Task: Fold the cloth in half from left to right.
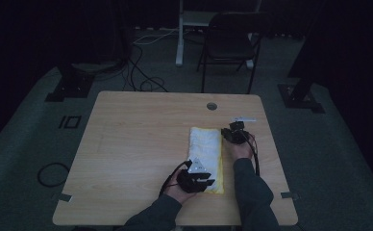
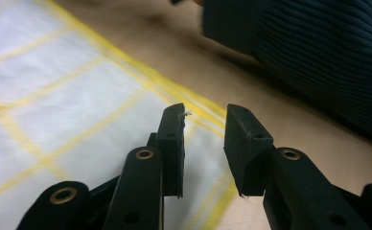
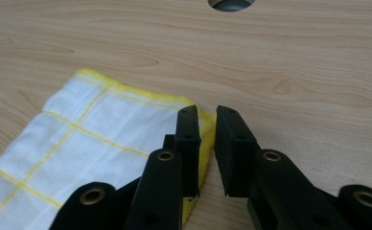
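2 grippers sit low at the cloth (image 1: 206, 156): left gripper (image 2: 204, 125) and right gripper (image 3: 207, 122), both slightly open, gripping nothing.

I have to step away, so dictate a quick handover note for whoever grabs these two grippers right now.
Left gripper: jaws apart, nothing held, over the near right corner of the folded cloth.
Right gripper: jaws slightly apart, nothing clamped, at the cloth's far right corner.
Cloth: white with yellow lines, lying as a long strip on the table, right of centre.
Done: cloth looks folded lengthwise.
Left: probably grip both right corners and make the next fold; neither corner is pinched yet.
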A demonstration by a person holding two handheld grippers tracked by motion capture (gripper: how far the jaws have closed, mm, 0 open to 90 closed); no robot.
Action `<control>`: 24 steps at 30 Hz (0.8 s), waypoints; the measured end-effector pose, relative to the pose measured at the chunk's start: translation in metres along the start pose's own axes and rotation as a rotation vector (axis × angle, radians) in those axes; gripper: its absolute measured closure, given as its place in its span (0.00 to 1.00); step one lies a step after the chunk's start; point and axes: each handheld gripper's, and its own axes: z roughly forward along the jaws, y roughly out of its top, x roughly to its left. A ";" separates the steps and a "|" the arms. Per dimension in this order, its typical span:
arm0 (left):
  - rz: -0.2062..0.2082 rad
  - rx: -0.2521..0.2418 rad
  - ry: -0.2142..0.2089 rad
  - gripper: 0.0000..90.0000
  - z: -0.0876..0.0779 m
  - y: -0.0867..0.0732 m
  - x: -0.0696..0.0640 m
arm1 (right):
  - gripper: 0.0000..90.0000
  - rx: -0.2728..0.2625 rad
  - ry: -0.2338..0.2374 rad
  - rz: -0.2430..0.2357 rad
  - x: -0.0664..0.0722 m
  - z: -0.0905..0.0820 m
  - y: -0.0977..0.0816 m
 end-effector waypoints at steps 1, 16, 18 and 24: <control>-0.002 -0.002 0.008 0.76 -0.002 0.001 0.003 | 0.87 0.000 0.003 0.001 0.000 0.000 0.000; -0.111 -0.075 0.173 0.71 -0.027 0.010 0.072 | 0.69 0.004 0.012 -0.014 0.004 0.000 0.000; -0.123 -0.081 0.188 0.71 -0.029 0.011 0.081 | 0.69 0.004 0.014 -0.012 0.004 0.000 -0.001; -0.175 -0.101 0.216 0.71 -0.031 0.013 0.101 | 0.67 0.007 0.005 -0.026 0.005 -0.002 -0.004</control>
